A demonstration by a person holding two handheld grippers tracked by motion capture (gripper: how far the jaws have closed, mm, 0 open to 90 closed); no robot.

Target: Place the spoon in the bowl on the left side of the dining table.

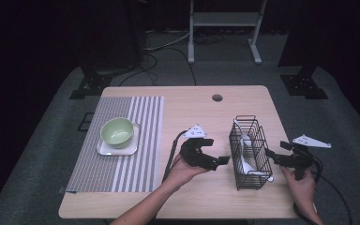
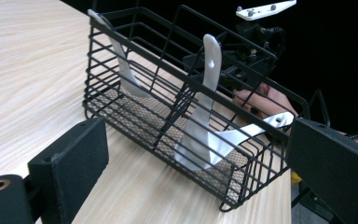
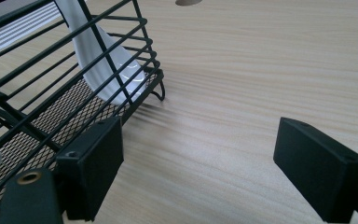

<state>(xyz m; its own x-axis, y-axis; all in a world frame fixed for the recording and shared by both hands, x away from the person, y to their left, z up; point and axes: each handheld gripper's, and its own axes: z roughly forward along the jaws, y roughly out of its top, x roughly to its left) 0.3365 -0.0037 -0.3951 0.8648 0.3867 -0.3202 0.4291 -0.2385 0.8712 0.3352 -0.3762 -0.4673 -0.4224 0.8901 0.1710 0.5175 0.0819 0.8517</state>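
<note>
A black wire basket [image 1: 238, 140] stands on the right half of the wooden table [image 1: 192, 112] and holds white spoons [image 1: 246, 152]. In the left gripper view the basket [image 2: 135, 105] has one spoon [image 2: 203, 116] leaning upright, another [image 2: 121, 60] at the far end and a third [image 2: 256, 130] lying low. My left gripper [image 1: 214, 151] [image 2: 200, 163] is open just left of the basket, jaws towards it. On the basket's right side my right gripper [image 1: 274, 157] [image 3: 207, 163] is open, one jaw beside the mesh floor [image 3: 74, 107], with a spoon [image 3: 107, 70] ahead.
A green bowl [image 1: 117, 131] sits on a white square plate [image 1: 131, 149] on a striped placemat [image 1: 136, 168] at the left. A round hole [image 1: 217, 98] lies near the table's far edge. Dark stands and cables occupy the floor beyond.
</note>
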